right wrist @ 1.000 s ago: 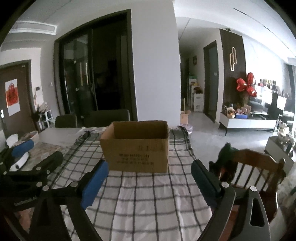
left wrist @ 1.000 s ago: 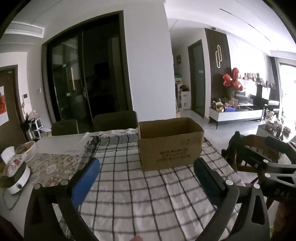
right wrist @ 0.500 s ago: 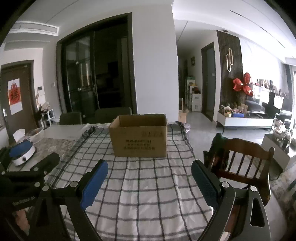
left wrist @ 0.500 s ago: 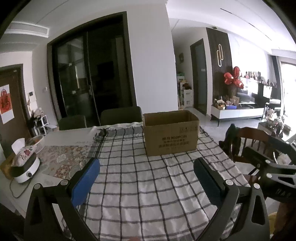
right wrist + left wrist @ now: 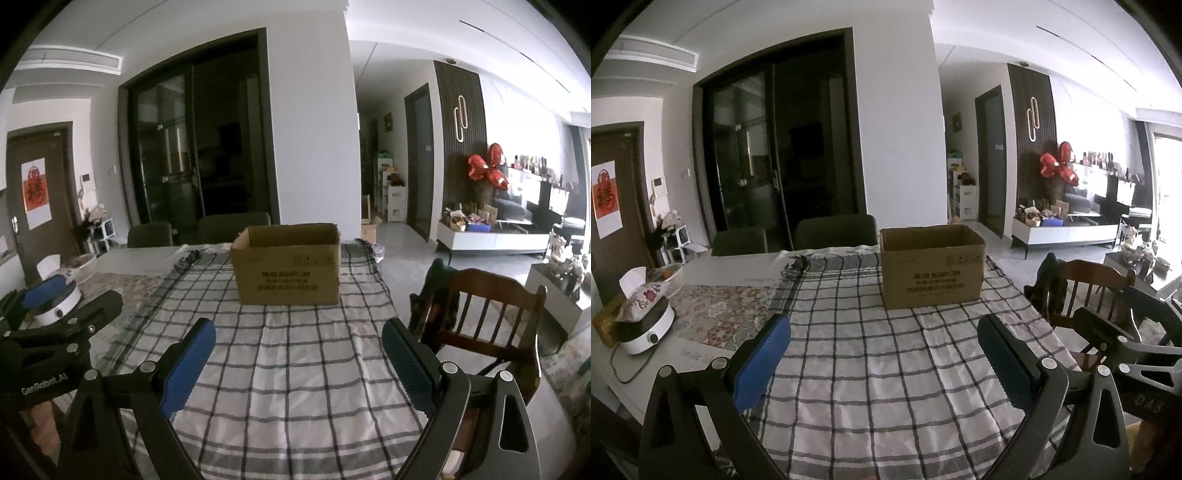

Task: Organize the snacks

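Note:
An open brown cardboard box stands on the checked tablecloth at the far middle of the table; it also shows in the right wrist view. Its inside is hidden. No snacks are in view. My left gripper is open and empty, held above the cloth well short of the box. My right gripper is open and empty, also short of the box. The left gripper shows at the left of the right wrist view.
A white appliance with a tissue pouch on it sits at the table's left edge on a floral mat. A wooden chair stands at the table's right side. Two dark chairs stand behind the table.
Both grippers have pulled back from the box, which now looks smaller and farther. More tablecloth shows in front. Both stay open.

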